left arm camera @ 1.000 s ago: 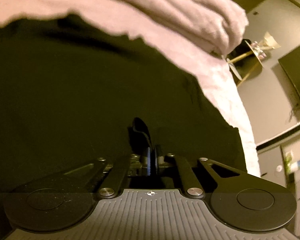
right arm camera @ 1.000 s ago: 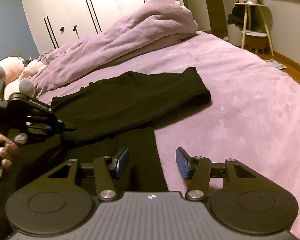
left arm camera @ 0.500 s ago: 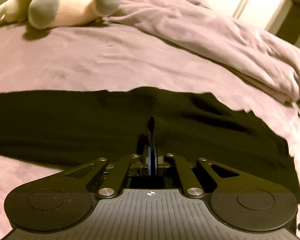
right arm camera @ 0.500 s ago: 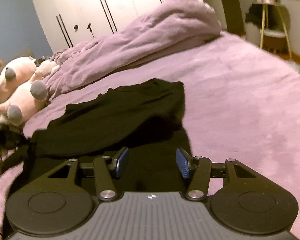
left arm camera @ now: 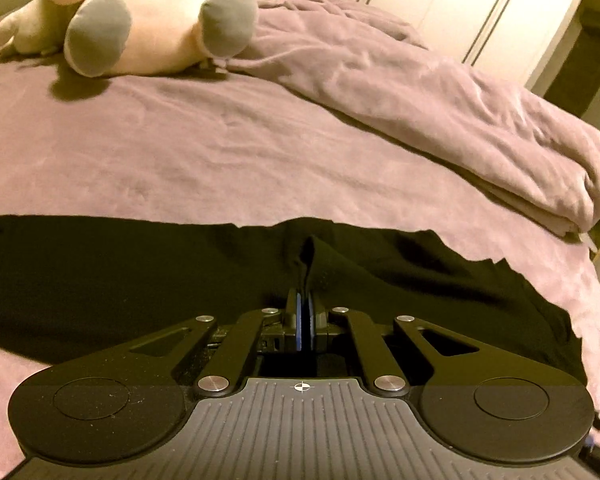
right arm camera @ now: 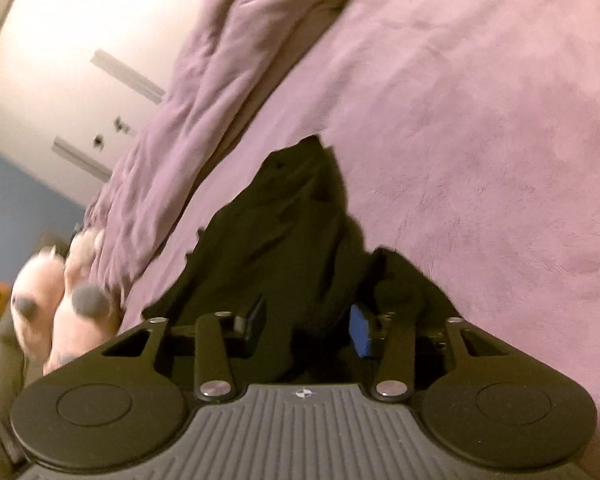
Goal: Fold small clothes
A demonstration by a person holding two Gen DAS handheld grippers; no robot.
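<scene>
A black garment (left arm camera: 140,280) lies spread across the purple bed cover (left arm camera: 220,152). My left gripper (left arm camera: 303,312) is shut on a pinched ridge of the black cloth near its far edge. In the right wrist view the garment (right arm camera: 284,220) runs away from me as a long folded strip. My right gripper (right arm camera: 308,322) is open, tilted, low over the near end of the cloth, with black fabric between its blue pads (right arm camera: 360,332). I cannot tell whether the pads touch the cloth.
A pink plush toy with grey feet (left arm camera: 140,20) lies at the head of the bed, also in the right wrist view (right arm camera: 64,304). A bunched purple duvet (left arm camera: 460,112) lies along the far side. White wardrobe doors (right arm camera: 60,60) stand behind.
My left gripper, still shut on the cloth, has swung toward the plush toy and pulled the garment's edge. My right gripper has tilted and dropped closer onto the cloth's near end.
</scene>
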